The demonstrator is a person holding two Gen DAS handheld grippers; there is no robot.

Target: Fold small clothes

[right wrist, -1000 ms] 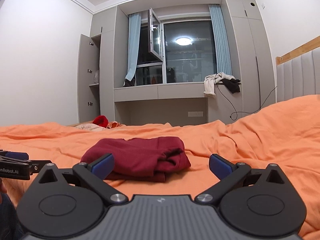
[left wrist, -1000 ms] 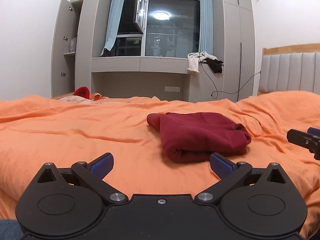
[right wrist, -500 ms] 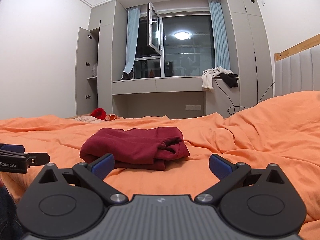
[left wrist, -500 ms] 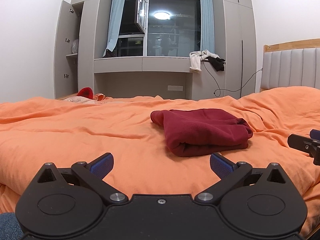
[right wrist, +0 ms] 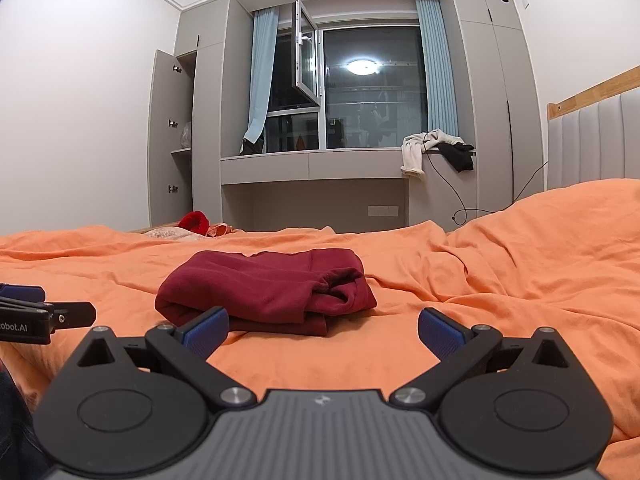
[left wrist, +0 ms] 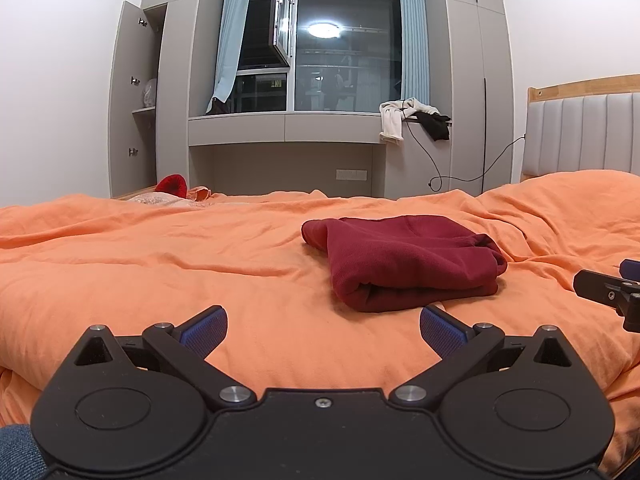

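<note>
left wrist view: the left gripper is held low over the orange bed, jaws spread, nothing pinched, probably since the fold looks done. the maroon garment is seen ahead-right, folded into a compact bundle w/ a rolled near edge.

right wrist view: the right gripper is held back too, jaws spread & empty; the garment lies just beyond, cuff tucked at its right end.

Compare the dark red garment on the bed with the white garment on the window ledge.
The dark red garment is folded into a compact bundle; the white garment hangs loose over the ledge edge. The red one lies on the orange bedcover, near both open grippers; the white one is far off. Neither is held.
</note>
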